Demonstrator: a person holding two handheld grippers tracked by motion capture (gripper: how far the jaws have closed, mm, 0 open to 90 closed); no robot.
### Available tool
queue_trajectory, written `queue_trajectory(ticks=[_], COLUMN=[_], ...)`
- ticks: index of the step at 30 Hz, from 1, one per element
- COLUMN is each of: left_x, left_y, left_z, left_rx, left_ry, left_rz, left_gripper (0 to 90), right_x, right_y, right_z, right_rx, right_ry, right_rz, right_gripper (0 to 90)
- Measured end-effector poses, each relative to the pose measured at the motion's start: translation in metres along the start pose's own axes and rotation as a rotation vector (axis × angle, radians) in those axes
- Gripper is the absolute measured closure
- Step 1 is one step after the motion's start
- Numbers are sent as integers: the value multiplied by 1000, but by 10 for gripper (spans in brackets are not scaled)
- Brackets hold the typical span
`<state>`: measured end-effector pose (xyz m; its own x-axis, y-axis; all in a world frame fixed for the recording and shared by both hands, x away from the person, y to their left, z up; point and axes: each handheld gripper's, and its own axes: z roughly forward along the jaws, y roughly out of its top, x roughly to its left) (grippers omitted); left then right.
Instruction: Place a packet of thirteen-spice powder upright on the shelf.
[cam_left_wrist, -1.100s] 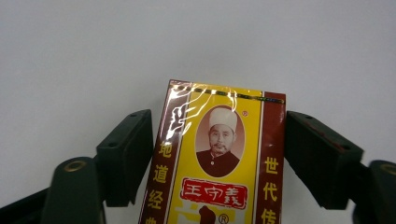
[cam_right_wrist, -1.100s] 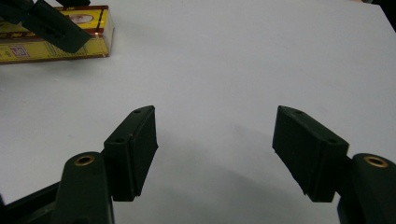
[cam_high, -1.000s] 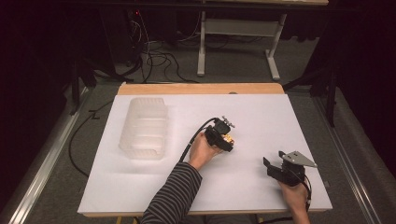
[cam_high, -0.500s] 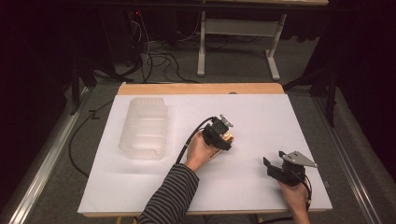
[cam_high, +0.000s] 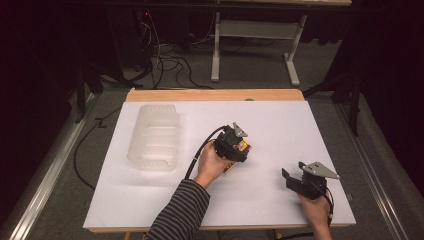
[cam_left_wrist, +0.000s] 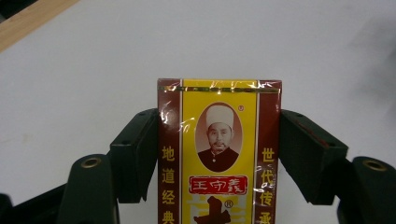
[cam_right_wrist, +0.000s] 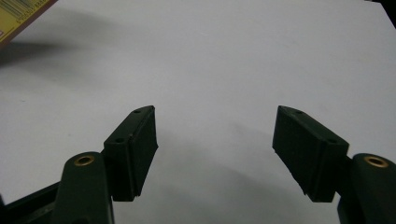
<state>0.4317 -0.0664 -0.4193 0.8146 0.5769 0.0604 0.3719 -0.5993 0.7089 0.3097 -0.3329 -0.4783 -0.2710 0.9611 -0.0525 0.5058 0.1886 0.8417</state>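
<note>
White paper covers our table (cam_high: 165, 200), with a clear tray (cam_high: 155, 137) at left. Our left gripper (cam_left_wrist: 218, 154) clamps a yellow box (cam_left_wrist: 219, 154) mid-table; our right gripper (cam_right_wrist: 215, 149) hovers wide open, empty. We should keep the squeeze even while carrying. The box's lower end is cut off.

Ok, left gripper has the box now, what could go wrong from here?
1. The left gripper holds the box by its glossy wrapped sides, with the pads near its middle; it could slip or twist if swung fast.
2. The bin is thin clear plastic and likely light; a bump on its rim could push it across the table.
3. The right gripper rests open nearby, so a wide swing back could clip it.
</note>
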Motion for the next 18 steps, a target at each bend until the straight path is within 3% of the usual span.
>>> queue_trajectory(ticks=[18], left_x=[1], left_y=[-7], left_z=[-29], left_rx=[-80], left_ry=[12], left_rz=[-15], left_gripper=[330], right_x=[0], right_y=[0], right_z=[-1], right_rx=[-6], right_ry=[-2], right_rz=[9], right_gripper=[311])
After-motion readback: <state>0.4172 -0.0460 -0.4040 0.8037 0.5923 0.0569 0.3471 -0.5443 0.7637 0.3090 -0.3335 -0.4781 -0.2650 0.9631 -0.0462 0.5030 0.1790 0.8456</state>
